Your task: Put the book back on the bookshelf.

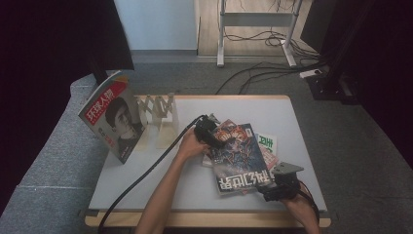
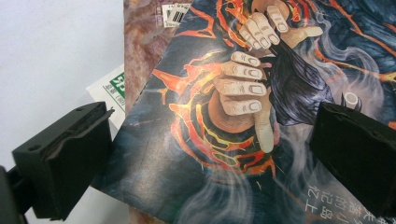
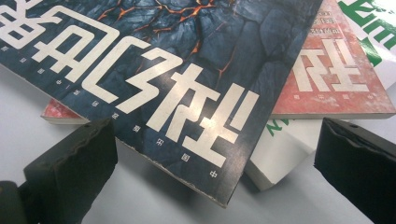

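On the tabletop (image 1: 204,192), seen from the high view, your dark magazine (image 1: 239,158) lies face up on top of a loose stack, with a red magazine (image 1: 268,157) and a green-and-white booklet (image 1: 267,141) fanning out beneath it on its far right side. Your left tongs (image 1: 214,138) sit at that magazine's far left edge, your right tongs (image 1: 272,187) at its near right corner. Well to the left of the dark magazine, a wooden rack (image 1: 160,117) stands with one portrait magazine (image 1: 114,117) leaning upright against it.

Looking along your left tongs (image 2: 210,154), the jaws stand wide apart and hold nothing, one off the cover's edge over bare tabletop, the other above the dark magazine (image 2: 243,107).

Looking along your right tongs (image 3: 215,168), the jaws are likewise spread and empty, straddling the corner of the dark magazine (image 3: 154,79), which overhangs the red magazine (image 3: 331,74) and the booklet (image 3: 280,149).

You appear to be at the approach-and-grasp step: lifting the top magazine, probably to stand it in the rack. Next, slide one jaw under that overhanging corner, close gently on the cover's edge, and avoid pinching the red magazine below.
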A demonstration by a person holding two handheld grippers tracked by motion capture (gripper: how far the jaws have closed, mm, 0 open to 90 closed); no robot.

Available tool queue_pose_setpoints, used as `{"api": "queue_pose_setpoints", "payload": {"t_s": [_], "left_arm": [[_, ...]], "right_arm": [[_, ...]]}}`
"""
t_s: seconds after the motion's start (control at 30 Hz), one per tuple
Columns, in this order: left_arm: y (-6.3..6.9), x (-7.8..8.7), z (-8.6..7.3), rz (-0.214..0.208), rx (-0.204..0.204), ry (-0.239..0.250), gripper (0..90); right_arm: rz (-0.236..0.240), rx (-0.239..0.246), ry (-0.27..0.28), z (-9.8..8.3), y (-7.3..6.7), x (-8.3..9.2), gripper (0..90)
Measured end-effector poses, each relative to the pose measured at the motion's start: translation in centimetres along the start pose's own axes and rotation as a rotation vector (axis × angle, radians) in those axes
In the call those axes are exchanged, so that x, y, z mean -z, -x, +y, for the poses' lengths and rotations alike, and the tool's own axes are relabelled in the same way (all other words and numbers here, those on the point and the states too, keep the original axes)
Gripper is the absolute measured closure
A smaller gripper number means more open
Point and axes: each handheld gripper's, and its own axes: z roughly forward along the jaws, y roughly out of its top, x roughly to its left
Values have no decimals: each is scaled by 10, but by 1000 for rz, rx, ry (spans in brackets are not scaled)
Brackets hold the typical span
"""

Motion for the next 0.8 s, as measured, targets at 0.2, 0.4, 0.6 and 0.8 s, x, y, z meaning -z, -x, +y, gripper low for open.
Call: {"api": "queue_pose_setpoints", "payload": {"t_s": [0.2,0.4,0.6,0.8], "left_arm": [[2,5,-6,7,15,-2,0],[5,12,-13,8,23,-15,0],[9,17,-19,23,45,-22,0],[13,23,-26,27,56,-28,0]], "right_arm": [[-14,-7,6,-1,6,1,0],[-41,-25,10,-1,13,4,0],[-59,-36,6,1,20,5,0],[-63,-51,6,4,29,5,0]]}}
